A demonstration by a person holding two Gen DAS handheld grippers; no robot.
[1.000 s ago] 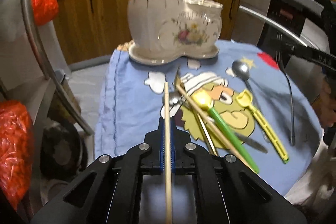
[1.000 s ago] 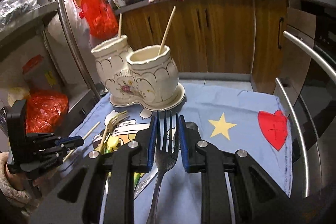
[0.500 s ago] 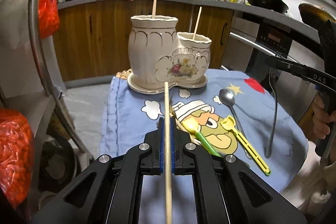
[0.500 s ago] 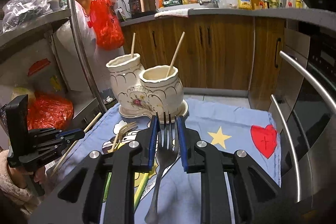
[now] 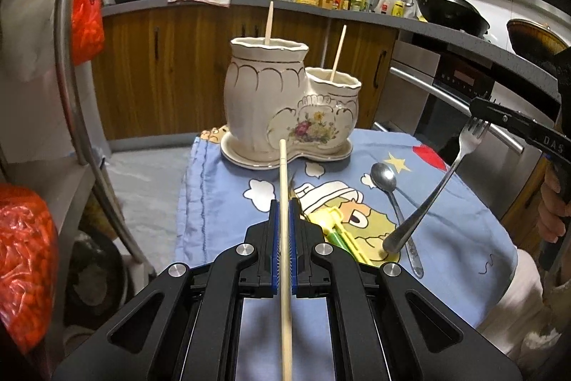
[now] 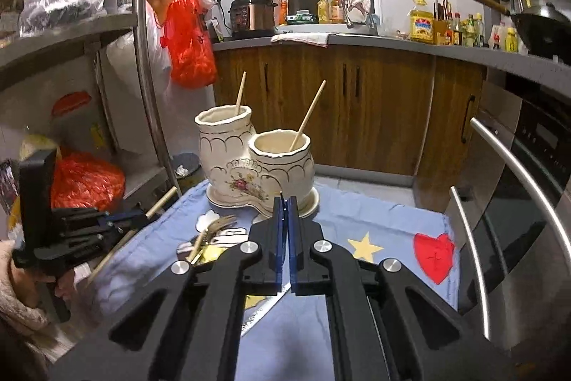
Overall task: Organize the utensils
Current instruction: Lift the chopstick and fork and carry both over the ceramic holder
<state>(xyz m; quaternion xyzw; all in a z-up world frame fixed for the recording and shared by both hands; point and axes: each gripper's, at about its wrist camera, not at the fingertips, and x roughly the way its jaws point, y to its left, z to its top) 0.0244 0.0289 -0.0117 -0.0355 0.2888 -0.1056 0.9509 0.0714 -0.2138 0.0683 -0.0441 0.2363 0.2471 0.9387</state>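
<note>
My left gripper (image 5: 283,202) is shut on a wooden chopstick (image 5: 283,174) that points at the cream two-pot ceramic holder (image 5: 285,102); each pot holds one chopstick. At the right, my right gripper (image 5: 476,104) is shut. A steel fork (image 5: 439,188) hangs slanted from its tip, tines up, handle end low beside a steel spoon (image 5: 383,172). In the right wrist view the right gripper (image 6: 285,200) has its pads together and the fork is hidden. The holder (image 6: 249,166) stands just beyond it. The left gripper (image 6: 142,215) with its chopstick (image 6: 162,200) is at the left.
A blue cartoon cloth (image 5: 221,188) covers the table. Yellow and green plastic utensils (image 5: 335,231), a gold fork (image 6: 217,225) and a knife (image 6: 264,306) lie on it. A steel shelf post (image 5: 71,95) stands left, oven handles (image 6: 517,174) right, wooden cabinets behind.
The right jaws have closed from the fork's width to nearly together. The fork has turned and now slants from the tip. Both grippers have risen; the left still holds its chopstick.
</note>
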